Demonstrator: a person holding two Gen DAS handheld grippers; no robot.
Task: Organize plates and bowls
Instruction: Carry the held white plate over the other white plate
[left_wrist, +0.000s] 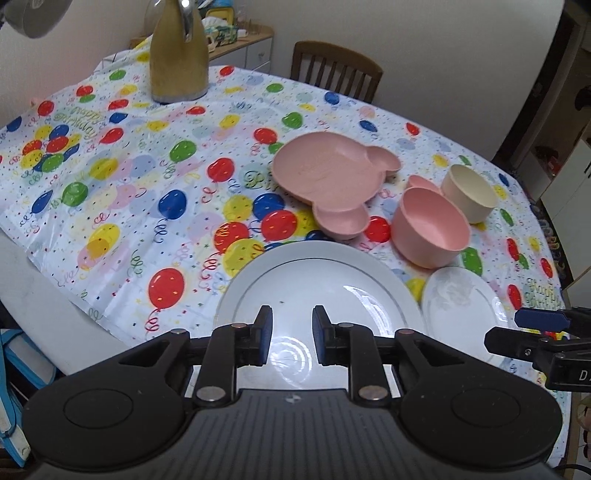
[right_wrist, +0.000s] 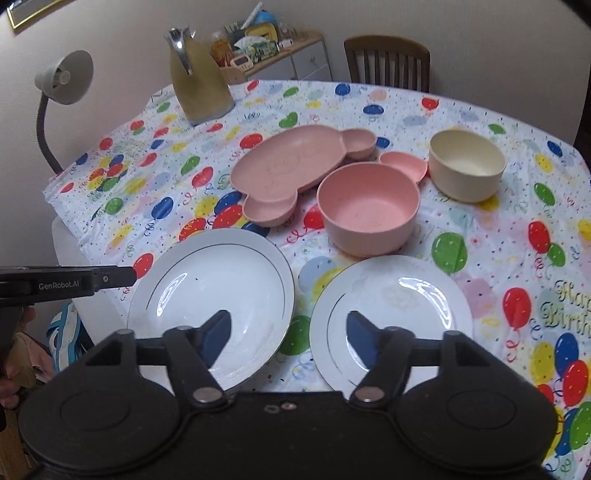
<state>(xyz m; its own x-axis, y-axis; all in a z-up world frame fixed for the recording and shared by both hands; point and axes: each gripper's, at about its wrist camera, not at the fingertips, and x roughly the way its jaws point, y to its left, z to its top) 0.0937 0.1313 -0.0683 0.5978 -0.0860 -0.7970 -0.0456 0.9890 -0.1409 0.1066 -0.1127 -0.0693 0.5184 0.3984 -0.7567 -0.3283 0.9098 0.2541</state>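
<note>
Left wrist view: the left gripper hangs moderately open and empty over the large white gold-rimmed ceramic plate at the near tabletop edge.

Right wrist view: the right gripper, wide open and empty, hovers between that plate and the smaller white plate. The pink bear-shaped divided plate, pink plastic bowl and cream bowl lie separate; nothing looks stacked yet.

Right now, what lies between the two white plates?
Only bare tablecloth; the right wrist view shows the left plate and right plate apart.
</note>
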